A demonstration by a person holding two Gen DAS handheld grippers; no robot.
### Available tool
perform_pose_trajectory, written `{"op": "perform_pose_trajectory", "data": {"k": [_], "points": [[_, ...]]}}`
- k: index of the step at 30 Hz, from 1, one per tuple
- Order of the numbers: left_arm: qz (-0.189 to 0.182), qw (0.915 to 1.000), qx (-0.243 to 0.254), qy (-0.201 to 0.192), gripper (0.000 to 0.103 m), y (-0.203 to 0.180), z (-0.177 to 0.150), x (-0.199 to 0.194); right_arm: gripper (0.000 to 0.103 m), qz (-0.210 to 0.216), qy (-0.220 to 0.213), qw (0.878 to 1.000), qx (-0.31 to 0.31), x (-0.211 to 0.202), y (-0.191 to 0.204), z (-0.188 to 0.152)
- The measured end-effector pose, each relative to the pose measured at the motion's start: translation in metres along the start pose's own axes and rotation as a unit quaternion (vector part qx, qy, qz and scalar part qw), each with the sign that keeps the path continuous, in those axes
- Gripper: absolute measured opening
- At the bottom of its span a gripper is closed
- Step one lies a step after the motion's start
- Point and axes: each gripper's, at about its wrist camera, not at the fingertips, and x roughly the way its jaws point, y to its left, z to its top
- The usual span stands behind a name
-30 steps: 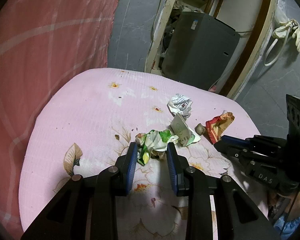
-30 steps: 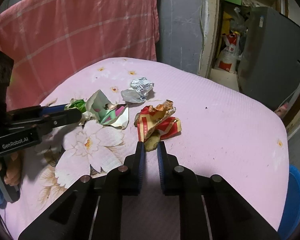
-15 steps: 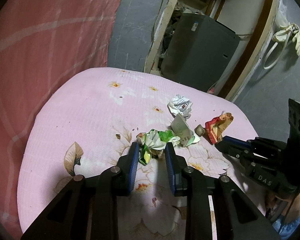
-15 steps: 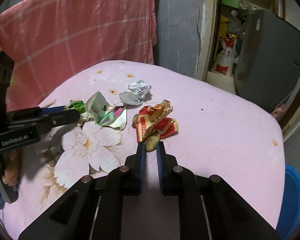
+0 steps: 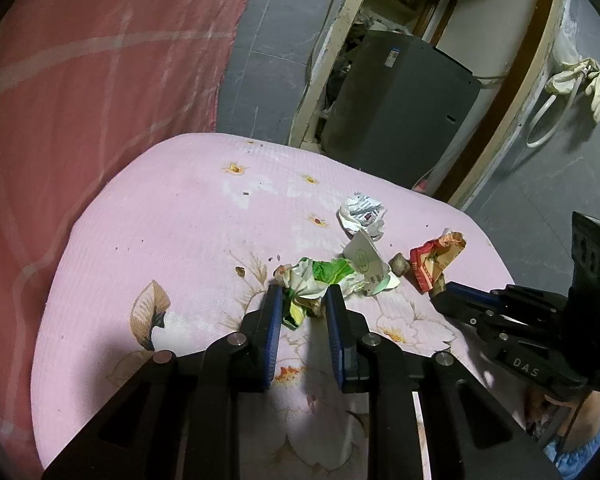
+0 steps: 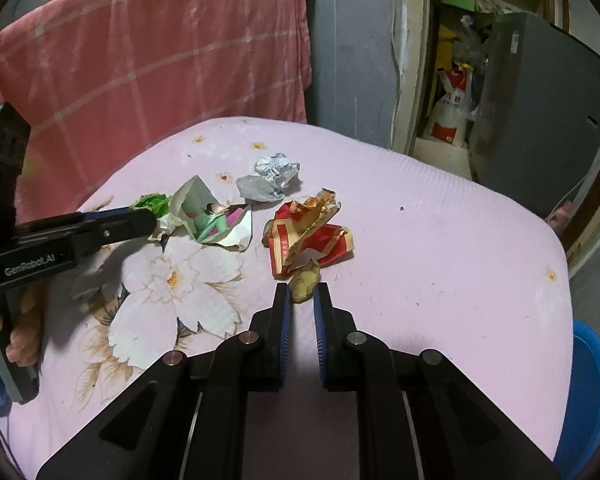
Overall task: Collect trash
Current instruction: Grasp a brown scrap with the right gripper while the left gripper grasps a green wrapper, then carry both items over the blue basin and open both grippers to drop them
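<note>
left claw (image 5: 302,304) jaws have just been closing on the green-and-white wrapper (image 5: 312,280); the gap is visibly narrower than a second ago and the wad now sits squeezed between the blue pads, so i read that as a grip. right claw (image 6: 301,294) jaws were pinched almost together a second ago and have just been opening a little; a small brown scrap (image 6: 305,278) sits between the tips at the near edge of the red-and-gold wrapper (image 6: 308,236). pads look to be touching the scrap but it's hard to tell if they press it, so i can't call that one gripped or loose. neither hand has shifted otherwise.

progress: early, by my read. nothing is lifted yet. all trash lies on the pink flowered bed (image 6: 440,240): green-and-white wrapper, a pale folded packet (image 6: 216,216) just beside it, a crumpled silver-white wrapper (image 6: 272,176) further back, the red-and-gold wrapper, another small brown lump (image 5: 400,264) next to it, plus a few crumbs. so at best two pieces are being picked, three or more remain.

containers: only candidate is a blue bin (image 6: 590,392) showing at the bed's right edge in the right wrist view, low down. its inside is out of sight, can't say what's in it. grey box-like unit (image 5: 400,108) in the doorway is closed, not obviously for trash.
</note>
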Motion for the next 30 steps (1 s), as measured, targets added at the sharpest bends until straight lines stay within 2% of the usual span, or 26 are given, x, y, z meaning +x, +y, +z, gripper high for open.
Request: {"op": "perform_pose_trajectory", "data": {"k": [3, 8, 10, 12, 16, 18, 22, 26, 30], "points": [[-0.001, 1.0000, 0.000, 0.000, 0.018, 0.003, 0.001, 0.000, 0.025, -0.006, 0.006, 1.000, -0.001, 0.003, 0.000, 0.004], [-0.001, 1.0000, 0.000, 0.001, 0.018, 0.001, 0.001, -0.001, 0.027, 0.010, 0.015, 1.000, 0.008, 0.008, -0.006, 0.008], [-0.002, 1.0000, 0.000, 0.001, 0.018, 0.003, 0.002, -0.001, 0.026, 0.014, 0.016, 1.000, 0.012, 0.008, -0.007, 0.007], [-0.003, 1.0000, 0.000, 0.000, 0.018, 0.005, 0.003, -0.001, 0.018, 0.023, 0.014, 1.000, 0.014, 0.007, -0.008, 0.006], [-0.020, 0.9996, -0.009, -0.015, 0.014, 0.009, 0.002, -0.007, 0.016, 0.020, 0.003, 1.000, 0.008, 0.003, -0.005, 0.003], [-0.017, 0.9993, -0.011, -0.032, 0.013, 0.011, 0.002, -0.015, 0.015, 0.010, -0.005, 1.000, 0.000, 0.000, -0.001, 0.000], [-0.005, 0.9975, 0.013, -0.070, 0.013, -0.003, -0.001, -0.030, 0.015, -0.003, -0.036, 0.999, -0.012, -0.015, 0.004, -0.009], [0.003, 0.9919, 0.048, -0.117, 0.013, -0.028, -0.007, -0.047, 0.015, -0.025, -0.095, 0.995, -0.022, -0.044, 0.010, -0.017], [-0.002, 0.9844, 0.065, -0.164, 0.013, -0.058, -0.008, -0.062, 0.015, -0.056, -0.178, 0.982, -0.015, -0.090, 0.007, -0.024]]}}
